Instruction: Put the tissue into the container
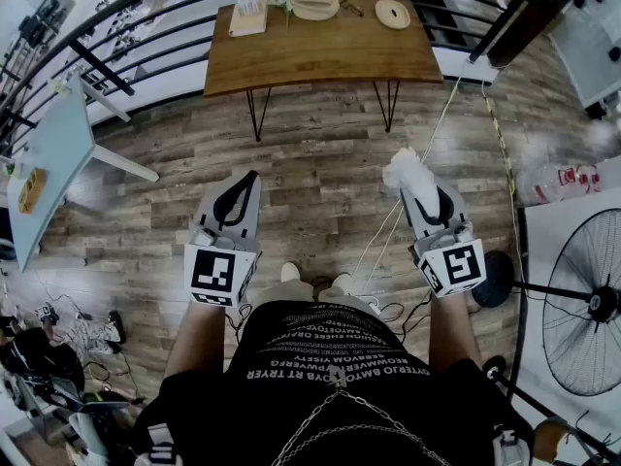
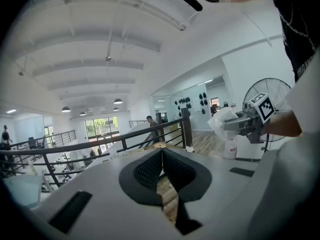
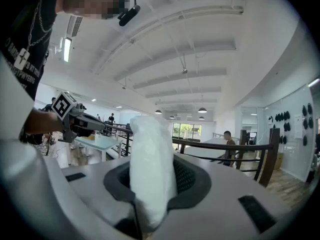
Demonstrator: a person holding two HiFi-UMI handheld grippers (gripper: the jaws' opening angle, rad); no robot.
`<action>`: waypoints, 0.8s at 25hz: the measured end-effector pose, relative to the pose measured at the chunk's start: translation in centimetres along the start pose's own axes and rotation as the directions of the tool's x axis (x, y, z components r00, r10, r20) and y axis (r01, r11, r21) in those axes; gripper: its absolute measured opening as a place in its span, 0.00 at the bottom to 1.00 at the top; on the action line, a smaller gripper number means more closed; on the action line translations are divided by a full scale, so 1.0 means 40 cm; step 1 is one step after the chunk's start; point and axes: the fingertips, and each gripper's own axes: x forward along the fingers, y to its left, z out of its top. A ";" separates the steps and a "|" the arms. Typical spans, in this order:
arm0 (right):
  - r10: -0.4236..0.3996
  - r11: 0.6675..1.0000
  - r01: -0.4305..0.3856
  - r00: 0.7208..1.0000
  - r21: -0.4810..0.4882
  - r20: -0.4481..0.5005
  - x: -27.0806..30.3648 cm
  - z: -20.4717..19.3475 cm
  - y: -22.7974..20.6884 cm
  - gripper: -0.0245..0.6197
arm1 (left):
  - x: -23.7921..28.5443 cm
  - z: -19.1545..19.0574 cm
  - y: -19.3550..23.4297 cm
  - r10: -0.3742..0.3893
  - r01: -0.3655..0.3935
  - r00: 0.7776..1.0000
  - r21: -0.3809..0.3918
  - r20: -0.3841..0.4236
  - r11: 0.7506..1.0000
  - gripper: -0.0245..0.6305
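A crumpled white tissue (image 1: 406,168) sticks up from my right gripper (image 1: 414,188), which is shut on it; in the right gripper view the tissue (image 3: 147,144) fills the gap between the dark pads. My left gripper (image 1: 251,177) is shut with nothing in it, and its pads meet at the tip (image 2: 161,154). Both grippers hang side by side over the wooden floor, well short of the brown table (image 1: 320,51). On that table's far edge lies a pale oval container (image 1: 315,6), with a tissue box (image 1: 247,13) to its left.
A round wooden disc (image 1: 393,13) lies at the table's right end. A black railing (image 1: 146,8) runs behind the table. A light blue table (image 1: 58,153) stands at the left, and a floor fan (image 1: 582,304) and cables (image 1: 388,231) are at the right.
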 end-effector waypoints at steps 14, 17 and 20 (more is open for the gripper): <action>-0.051 0.994 0.050 0.999 0.098 0.015 0.088 0.078 0.228 0.22 | -0.226 -0.155 0.294 0.101 -0.100 0.995 -0.064 0.021 0.993 0.08; -0.057 0.994 0.054 0.998 0.095 0.019 0.107 0.083 0.241 0.22 | -0.222 -0.184 0.310 0.085 -0.083 0.996 -0.073 0.013 0.994 0.08; -0.068 0.993 0.065 0.997 0.096 0.026 0.135 0.094 0.217 0.22 | -0.187 -0.167 0.330 0.078 -0.076 0.997 -0.069 0.023 0.995 0.08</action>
